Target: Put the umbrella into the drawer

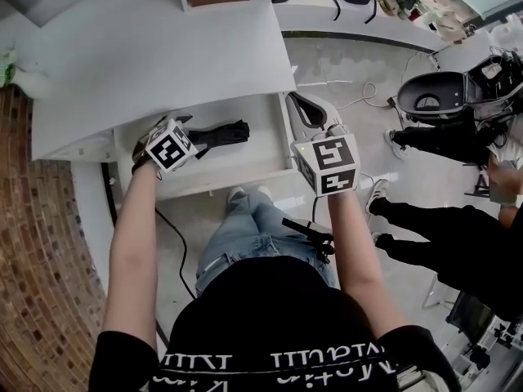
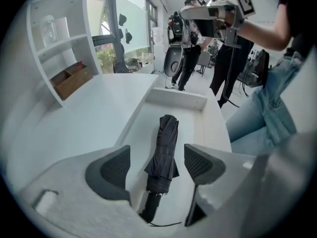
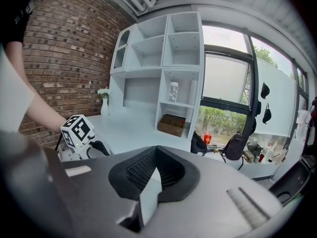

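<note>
We see the black folded umbrella point(image 2: 166, 143) lying flat on the floor of the open white drawer point(image 1: 263, 150), its long axis running along the drawer's length. Its dark handle end, with a thin cord loop, lies nearest the left gripper point(image 2: 157, 166), and its bundled canopy points away toward the drawer's far end wall point(image 2: 178, 97). In the head view this puts the handle at the drawer's left and the tip toward its right. Bare white floor shows on both sides of the umbrella and between its tip and the far end wall, so it touches neither side wall that we can see. The flat white desk top point(image 2: 94, 113) runs along one long edge of the drawer. The drawer's front panel point(image 1: 221, 183) closes the other long edge, on the person's side. The left gripper is over the handle end with its two jaws spread wide, one on each side of the umbrella's line. We see a gap between each pad and the fabric, so it grips nothing. The right gripper point(image 3: 154, 170) is held at the drawer's right end, well apart from the umbrella, with its jaws pressed together and nothing between them.
</note>
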`<state>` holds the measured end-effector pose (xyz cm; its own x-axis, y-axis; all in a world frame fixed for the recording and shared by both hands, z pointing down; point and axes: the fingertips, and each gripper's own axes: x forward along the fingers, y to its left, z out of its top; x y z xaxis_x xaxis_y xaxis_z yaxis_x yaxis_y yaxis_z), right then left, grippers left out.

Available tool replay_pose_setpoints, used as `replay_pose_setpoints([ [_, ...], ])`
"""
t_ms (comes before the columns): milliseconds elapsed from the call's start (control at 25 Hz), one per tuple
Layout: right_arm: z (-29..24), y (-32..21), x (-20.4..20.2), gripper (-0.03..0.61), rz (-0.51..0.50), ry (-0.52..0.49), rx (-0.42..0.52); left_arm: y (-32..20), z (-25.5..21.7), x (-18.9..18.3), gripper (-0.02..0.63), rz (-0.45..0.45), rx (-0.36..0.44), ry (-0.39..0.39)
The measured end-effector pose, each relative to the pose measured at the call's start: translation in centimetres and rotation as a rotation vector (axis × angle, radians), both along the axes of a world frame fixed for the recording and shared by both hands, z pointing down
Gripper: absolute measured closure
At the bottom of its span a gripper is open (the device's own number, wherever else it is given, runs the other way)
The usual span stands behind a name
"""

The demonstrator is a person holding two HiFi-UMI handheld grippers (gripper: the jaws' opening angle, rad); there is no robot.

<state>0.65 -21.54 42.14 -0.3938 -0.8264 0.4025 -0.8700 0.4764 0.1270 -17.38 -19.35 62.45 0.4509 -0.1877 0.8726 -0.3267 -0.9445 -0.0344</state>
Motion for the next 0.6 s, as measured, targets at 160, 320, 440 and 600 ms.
replay_pose_setpoints([
  [160, -1.5, 0.3, -0.3, 0.569, -0.018, -0.007, 0.023, -0.3, -3.2, -0.7, 0.264, -0.132, 0.065, 0.081],
  [320, -2.9, 0.3, -0.2, 0.569, -0.034, -0.031, 0.055, -0.5, -6.5, -1.3, 0.264, -0.291, 0.112, 0.194],
  [440, -4.2, 0.6, 0.3, 0.569, -0.041, -0.062, 0.080, -1.1, -9.9, -1.7, 0.264, -0.426, 0.164, 0.330],
  [600, -7.5, 0.8, 1.4, 0.569, -0.009, -0.098, 0.181, -1.7, -14.9, -2.5, 0.264, -0.540, 0.272, 0.474],
])
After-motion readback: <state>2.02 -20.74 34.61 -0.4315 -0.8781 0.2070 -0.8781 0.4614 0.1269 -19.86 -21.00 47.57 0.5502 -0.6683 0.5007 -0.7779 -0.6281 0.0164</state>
